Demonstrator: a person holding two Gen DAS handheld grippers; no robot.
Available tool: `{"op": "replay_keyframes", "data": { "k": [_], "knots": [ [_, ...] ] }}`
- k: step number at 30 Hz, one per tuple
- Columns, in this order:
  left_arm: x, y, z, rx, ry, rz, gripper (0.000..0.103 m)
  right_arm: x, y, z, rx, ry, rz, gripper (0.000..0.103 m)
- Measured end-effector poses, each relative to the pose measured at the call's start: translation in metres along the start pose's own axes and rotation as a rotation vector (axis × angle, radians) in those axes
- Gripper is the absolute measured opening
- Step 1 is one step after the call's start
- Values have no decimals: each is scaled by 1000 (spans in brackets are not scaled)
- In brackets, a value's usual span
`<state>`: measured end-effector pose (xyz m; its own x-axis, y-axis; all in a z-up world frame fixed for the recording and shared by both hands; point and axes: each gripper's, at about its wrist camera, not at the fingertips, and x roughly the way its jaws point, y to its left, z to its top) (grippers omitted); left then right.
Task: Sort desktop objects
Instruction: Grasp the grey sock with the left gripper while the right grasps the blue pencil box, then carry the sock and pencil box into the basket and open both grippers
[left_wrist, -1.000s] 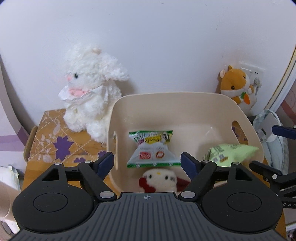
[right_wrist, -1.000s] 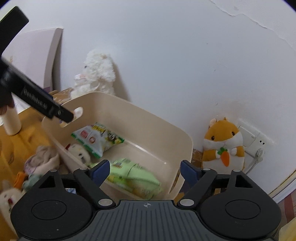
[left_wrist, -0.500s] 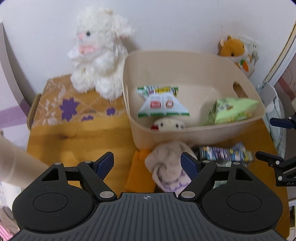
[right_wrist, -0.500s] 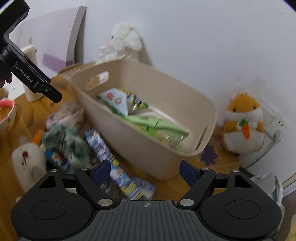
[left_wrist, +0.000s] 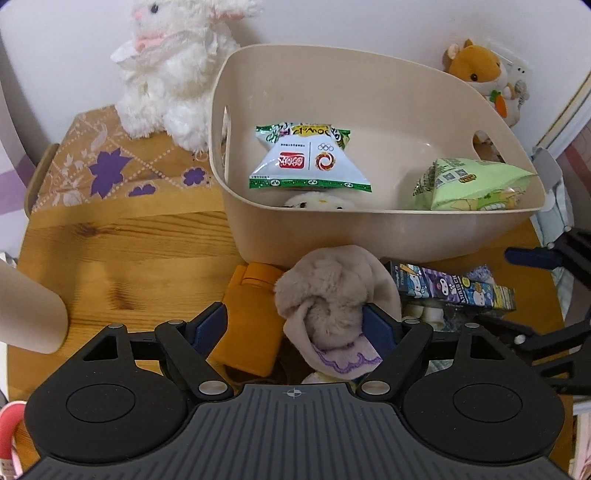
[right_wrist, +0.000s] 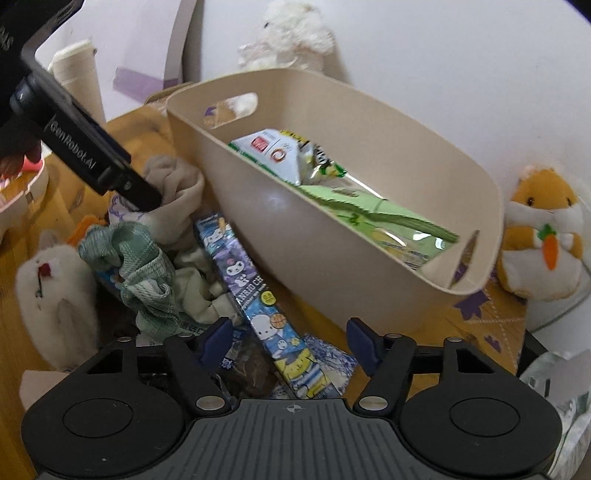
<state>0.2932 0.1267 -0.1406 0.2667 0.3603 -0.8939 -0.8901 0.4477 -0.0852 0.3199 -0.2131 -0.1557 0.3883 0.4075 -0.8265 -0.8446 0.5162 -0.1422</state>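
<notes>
Two snack bags (left_wrist: 309, 159) (left_wrist: 469, 184) in one beige bin (left_wrist: 369, 229); four plush toys (left_wrist: 173, 70) (left_wrist: 480, 70) (right_wrist: 55, 288) (left_wrist: 314, 201); one cartoon-printed box (right_wrist: 258, 295).

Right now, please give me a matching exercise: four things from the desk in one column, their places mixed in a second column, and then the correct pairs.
1. green snack bag
2. hamster toy
3. cartoon box
4. beige sock

A. between the left gripper fingers
B. inside the bin
C. by the wall, right of the bin
D. on the table in front of the bin

Pairs: 1-B, 2-C, 3-D, 4-A
</notes>
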Motion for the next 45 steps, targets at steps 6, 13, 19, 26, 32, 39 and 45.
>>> {"op": "replay_keyframes", "data": {
  "k": [6,13,19,26,32,39,45],
  "knots": [
    [12,-3,1,-37,16,-31,81,19,6,1,-58,50,42,42],
    [20,-9,-3,-34,5,-114,48,20,9,-2,-67,56,82,29],
    [17,-11,-5,-20,1,-98,31,8,12,-11,-73,50,83,25],
    [5,-7,-11,-11,-6,-113,25,-13,13,-17,-84,6,79,22],
    [-7,-5,-17,-1,-14,-135,24,-34,13,-19,-78,-26,61,22],
    [-27,-1,-20,-4,-44,-154,24,-58,11,-23,-71,-64,27,22],
    [-54,0,-23,26,-100,-162,24,-85,6,-19,-67,-123,-11,22]
  ]
}}
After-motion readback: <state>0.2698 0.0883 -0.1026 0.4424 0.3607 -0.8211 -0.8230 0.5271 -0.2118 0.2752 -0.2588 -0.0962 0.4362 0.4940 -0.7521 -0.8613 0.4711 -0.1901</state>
